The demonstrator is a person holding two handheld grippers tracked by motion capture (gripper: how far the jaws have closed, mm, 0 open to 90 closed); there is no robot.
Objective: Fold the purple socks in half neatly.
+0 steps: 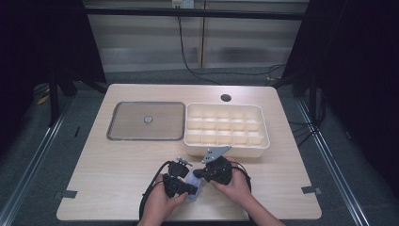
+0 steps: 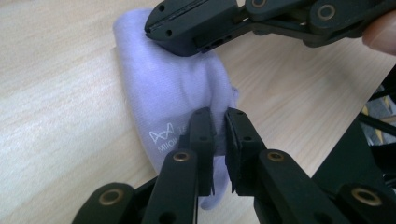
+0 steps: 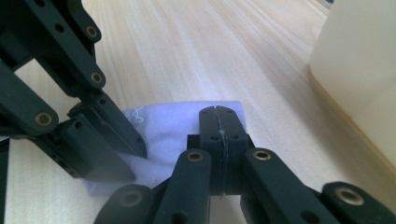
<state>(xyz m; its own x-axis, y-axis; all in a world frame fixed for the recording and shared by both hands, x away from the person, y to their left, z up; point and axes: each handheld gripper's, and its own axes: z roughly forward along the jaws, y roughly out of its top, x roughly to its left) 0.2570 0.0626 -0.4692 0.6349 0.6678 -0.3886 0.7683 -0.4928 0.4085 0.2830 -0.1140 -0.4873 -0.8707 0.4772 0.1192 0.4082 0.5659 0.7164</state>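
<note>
Soft, light, limp lilac cloth (image 2: 168, 93) near the table's (image 1: 117, 165) front edge, pinched by left gripper (image 2: 219, 121) and right gripper (image 3: 218, 122); best gripped at folded edges.

Cloth (image 2: 173, 93): pale lilac, soft, folded into a small pad; white printed logo near one edge; lying flat on the wooden table's near edge, in front of the compartment box; one fold pinched up.

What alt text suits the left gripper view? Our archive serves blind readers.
The left claw pinches a fold of a lilac cloth with a white logo, lying on a pale wooden table. The right claw presses the cloth's far end.
</note>
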